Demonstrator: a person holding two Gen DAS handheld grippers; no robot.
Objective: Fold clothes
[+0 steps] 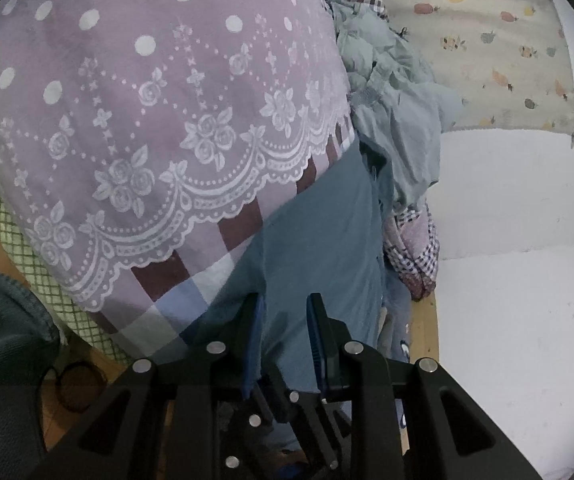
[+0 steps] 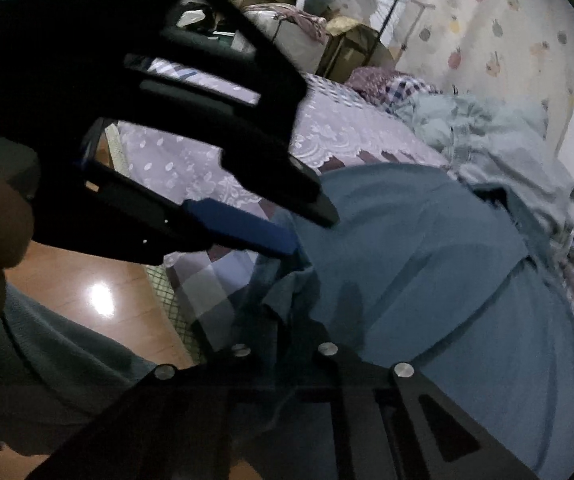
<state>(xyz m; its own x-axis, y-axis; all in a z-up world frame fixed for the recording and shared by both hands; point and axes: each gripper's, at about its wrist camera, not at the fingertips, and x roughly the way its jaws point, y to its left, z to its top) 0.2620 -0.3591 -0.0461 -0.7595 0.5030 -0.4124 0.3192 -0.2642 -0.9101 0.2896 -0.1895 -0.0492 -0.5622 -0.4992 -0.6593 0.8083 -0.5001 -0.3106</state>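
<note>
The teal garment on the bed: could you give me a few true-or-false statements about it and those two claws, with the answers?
1. The teal cotton garment lies on a lilac bedspread printed with white dots and lace roses. True.
2. The left claw hangs far above the bed, with no cloth between its fingers. False: teal cloth runs between its blue-padded fingers.
3. A crumpled pale grey-green garment lies beyond the teal one. True.
4. The floor beside the bed is grey carpet. False: it is shiny orange-brown wooden floor.
5. In the right wrist view the left claw reaches the teal garment's edge. True.
</note>
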